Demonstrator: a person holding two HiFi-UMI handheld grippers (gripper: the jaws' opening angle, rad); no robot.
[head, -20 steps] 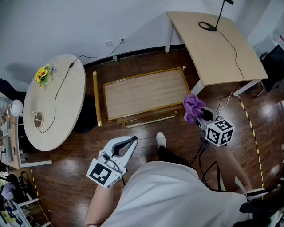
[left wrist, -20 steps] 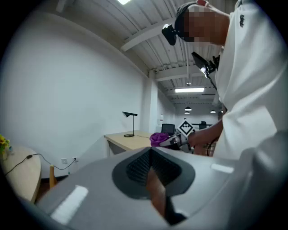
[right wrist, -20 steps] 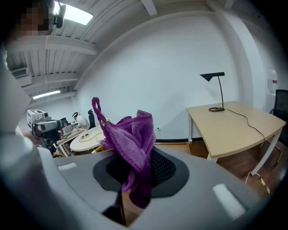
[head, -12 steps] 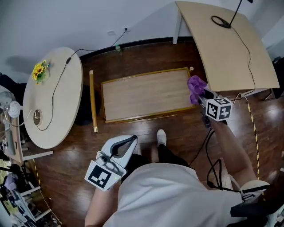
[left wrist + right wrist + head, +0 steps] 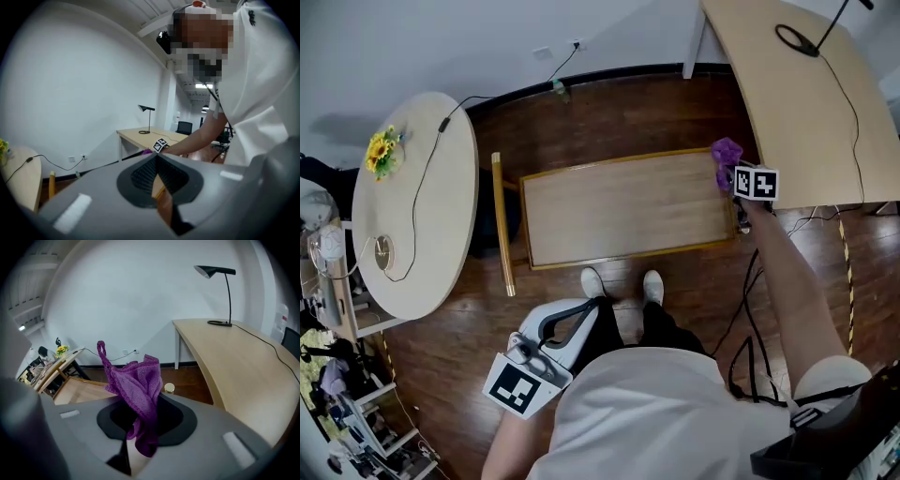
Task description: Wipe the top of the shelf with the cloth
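Observation:
The shelf top (image 5: 628,206) is a low, gold-edged wooden rectangle in the middle of the head view. A purple cloth (image 5: 727,153) hangs over the shelf's far right corner, with my right gripper (image 5: 731,169) shut on it. In the right gripper view the cloth (image 5: 136,383) bunches upward out of the right gripper (image 5: 140,420), above the shelf corner (image 5: 82,390). My left gripper (image 5: 586,309) is held low near my waist, away from the shelf. Its jaws meet at the left gripper's tip (image 5: 157,161) with nothing between them.
A round table (image 5: 412,234) with yellow flowers (image 5: 382,150) and a cable stands left of the shelf. A beige desk (image 5: 806,103) with a lamp base (image 5: 795,39) sits close to the shelf's right end. The person's shoes (image 5: 592,282) touch the shelf's near edge. Cables trail on the floor (image 5: 741,309).
The right gripper has carried the cloth away from me, from the shelf's near right corner to its far right corner. The person has stepped closer. The left gripper stays low.

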